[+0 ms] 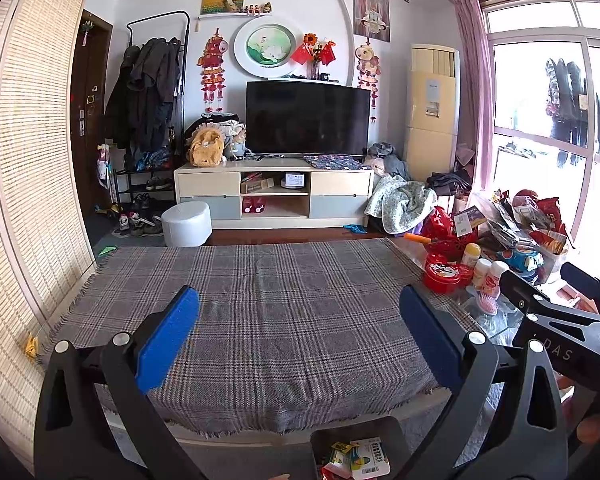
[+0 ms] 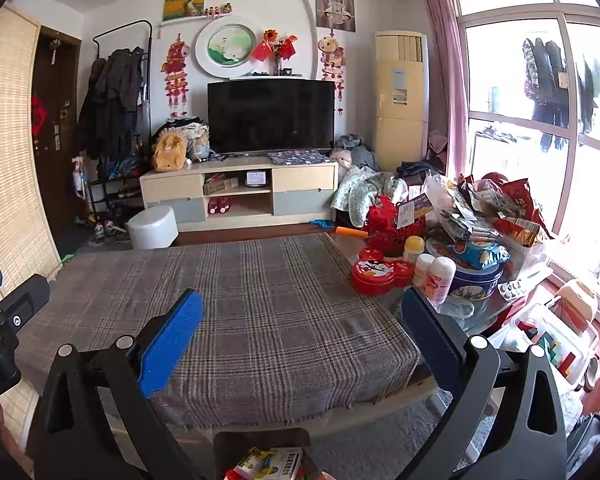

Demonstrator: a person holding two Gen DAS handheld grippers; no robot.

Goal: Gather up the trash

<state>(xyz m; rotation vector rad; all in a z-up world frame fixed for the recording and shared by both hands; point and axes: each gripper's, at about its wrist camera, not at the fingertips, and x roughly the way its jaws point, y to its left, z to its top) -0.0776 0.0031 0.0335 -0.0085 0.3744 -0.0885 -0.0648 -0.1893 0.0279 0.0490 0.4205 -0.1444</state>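
Both the left gripper and right gripper are held spread and unladen above a plaid cloth, boxed trash sits binned below, so nearby snack packets might be wrongly swept away.

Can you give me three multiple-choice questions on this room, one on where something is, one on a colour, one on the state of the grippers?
1. Where is the dark trash bin holding small printed cartons?
A. on the plaid cloth
B. on the floor before the table's near edge
C. on the television cabinet

2. What colour are the fingertip pads?
A. blue
B. red
C. yellow

3. How does the left gripper stand?
A. shut on a carton
B. shut on nothing
C. open, holding nothing

Answers: 1 B, the bin sits below the grey plaid tablecloth. 2 A, both pads are blue. 3 C, its jaws are wide apart over bare cloth, like the right gripper.
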